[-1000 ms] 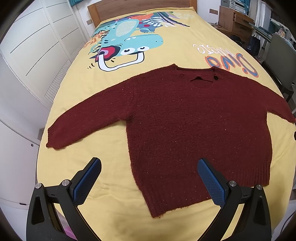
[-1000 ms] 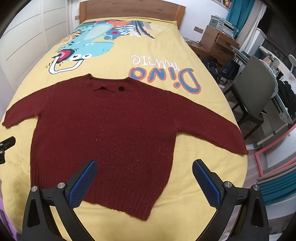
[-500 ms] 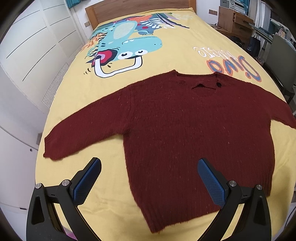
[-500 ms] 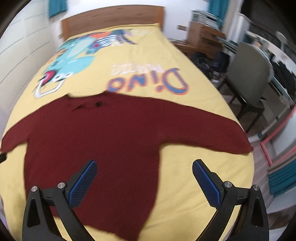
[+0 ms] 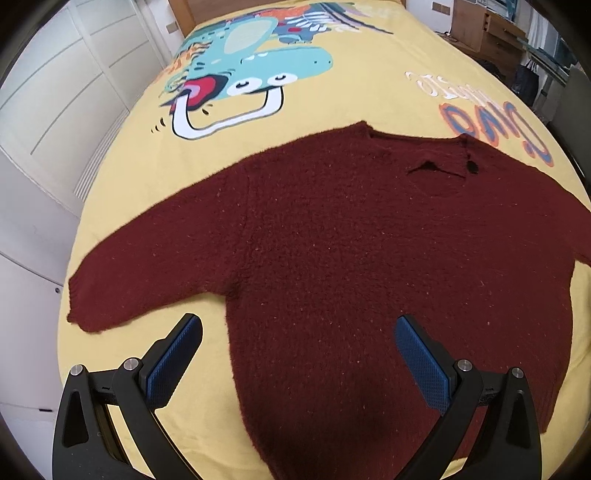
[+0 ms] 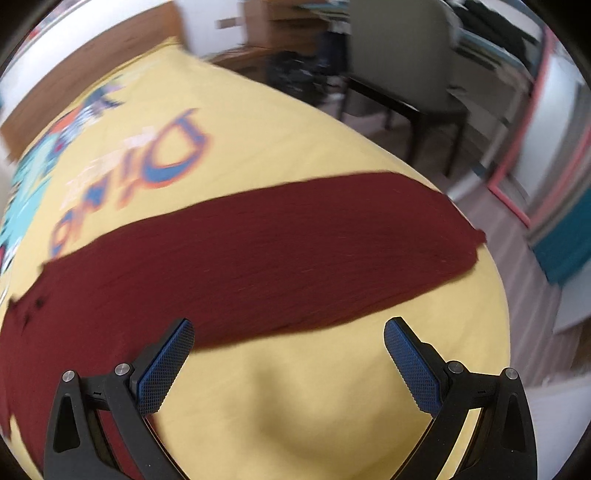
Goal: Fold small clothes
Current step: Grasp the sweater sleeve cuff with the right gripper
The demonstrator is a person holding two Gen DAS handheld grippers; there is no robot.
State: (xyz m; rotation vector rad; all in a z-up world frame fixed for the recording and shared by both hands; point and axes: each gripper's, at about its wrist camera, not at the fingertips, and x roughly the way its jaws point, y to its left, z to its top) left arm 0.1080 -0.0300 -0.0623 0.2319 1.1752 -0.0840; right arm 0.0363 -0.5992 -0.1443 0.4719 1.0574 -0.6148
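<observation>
A dark red knit sweater lies flat, front up, on the yellow bedspread, both sleeves spread out. My left gripper hovers open above the sweater's lower left body, near the armpit of the left sleeve. In the blurred right wrist view, the sweater's right sleeve runs across the frame to its cuff. My right gripper hangs open just in front of that sleeve, over bare bedspread, holding nothing.
White wardrobe doors stand close along the bed's left side. A wooden headboard lies at the far end. On the right, a grey chair, dark bags on the floor and a wooden dresser stand beside the bed.
The right gripper has swung fast to the right and closer to the bed, now facing the right sleeve. The left gripper has moved forward and lower toward the sweater. Both stay open.
</observation>
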